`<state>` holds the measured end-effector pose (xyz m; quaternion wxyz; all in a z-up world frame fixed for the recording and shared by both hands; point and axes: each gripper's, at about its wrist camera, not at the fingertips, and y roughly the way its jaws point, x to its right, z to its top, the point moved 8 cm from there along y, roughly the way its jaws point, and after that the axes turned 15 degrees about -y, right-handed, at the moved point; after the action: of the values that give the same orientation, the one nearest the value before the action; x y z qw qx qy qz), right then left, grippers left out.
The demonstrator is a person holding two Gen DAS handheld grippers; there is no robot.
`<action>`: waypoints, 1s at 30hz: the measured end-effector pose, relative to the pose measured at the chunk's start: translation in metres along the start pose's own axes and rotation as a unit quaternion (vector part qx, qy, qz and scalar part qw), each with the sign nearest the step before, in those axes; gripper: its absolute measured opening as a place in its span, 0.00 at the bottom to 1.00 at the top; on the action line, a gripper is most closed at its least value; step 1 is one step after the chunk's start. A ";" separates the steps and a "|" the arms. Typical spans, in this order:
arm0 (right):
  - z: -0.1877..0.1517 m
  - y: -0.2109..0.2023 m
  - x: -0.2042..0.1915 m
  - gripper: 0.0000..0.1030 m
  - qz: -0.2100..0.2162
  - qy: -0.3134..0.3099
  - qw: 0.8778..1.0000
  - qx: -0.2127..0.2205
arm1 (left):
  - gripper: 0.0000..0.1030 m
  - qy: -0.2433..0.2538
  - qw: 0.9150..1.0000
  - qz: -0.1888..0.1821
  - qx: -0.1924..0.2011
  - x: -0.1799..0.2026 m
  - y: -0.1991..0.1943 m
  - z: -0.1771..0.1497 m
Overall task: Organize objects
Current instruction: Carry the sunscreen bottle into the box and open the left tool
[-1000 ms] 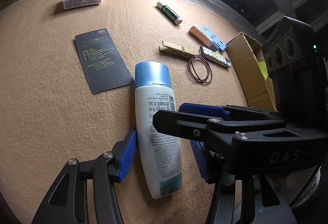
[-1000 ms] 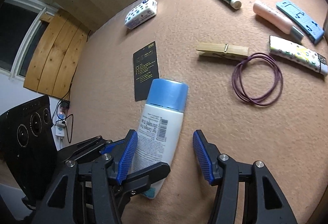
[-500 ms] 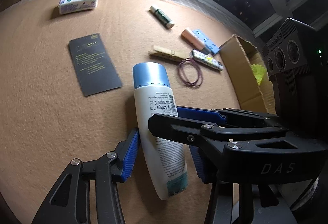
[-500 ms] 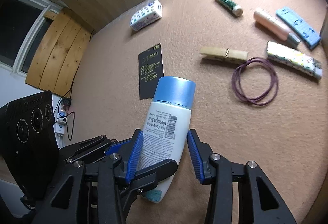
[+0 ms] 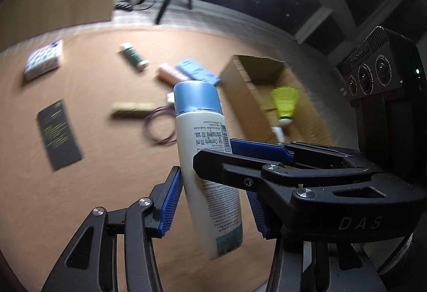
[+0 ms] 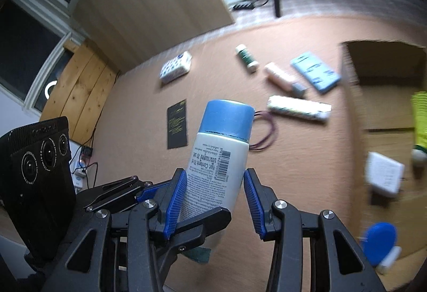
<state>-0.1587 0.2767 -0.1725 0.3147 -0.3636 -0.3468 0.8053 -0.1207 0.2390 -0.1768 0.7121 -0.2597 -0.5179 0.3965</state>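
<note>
Both grippers clamp the same bottle [image 5: 206, 171]: the left gripper [image 5: 213, 201] pinches its lower body, the right gripper [image 6: 212, 201] its middle, and it hangs clear of the mat [image 5: 106, 185], blue cap up and tilted. This looks like the carry step of tidying, the bottle bound for the box [image 5: 245, 94] off to the right, where a yellow shuttlecock [image 5: 284, 102] lies. The next move calls for both hands to travel together so the shared grip does not twist, to clear the box's near wall, and to release over a bare patch. A clothespin [image 5: 132, 108], hair tie [image 5: 158, 129], card [image 5: 58, 134] and tubes wait on the mat.
</note>
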 end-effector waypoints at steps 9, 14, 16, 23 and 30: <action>-0.018 -0.054 0.057 0.40 -0.040 0.030 0.998 0.029 | 0.49 0.050 0.998 -0.031 -0.020 0.081 0.032 -0.005; -0.029 -0.077 0.087 0.40 -0.059 0.049 0.996 0.040 | 0.48 0.072 0.996 -0.040 -0.032 0.116 0.053 -0.008; -0.032 -0.082 0.097 0.40 -0.065 0.055 0.995 0.043 | 0.48 0.077 0.995 -0.045 -0.037 0.128 0.062 -0.009; -0.047 -0.099 0.128 0.40 -0.080 0.075 0.993 0.047 | 0.48 0.096 0.993 -0.047 -0.050 0.160 0.089 -0.017; -0.055 -0.108 0.147 0.49 -0.108 0.087 0.989 0.053 | 0.66 0.110 0.993 -0.031 -0.041 0.172 0.095 -0.017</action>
<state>-0.1661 0.4669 -0.1685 0.4473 -0.3753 -0.3118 0.7496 -0.1067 0.4355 -0.1653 0.7656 -0.3145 -0.4599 0.3217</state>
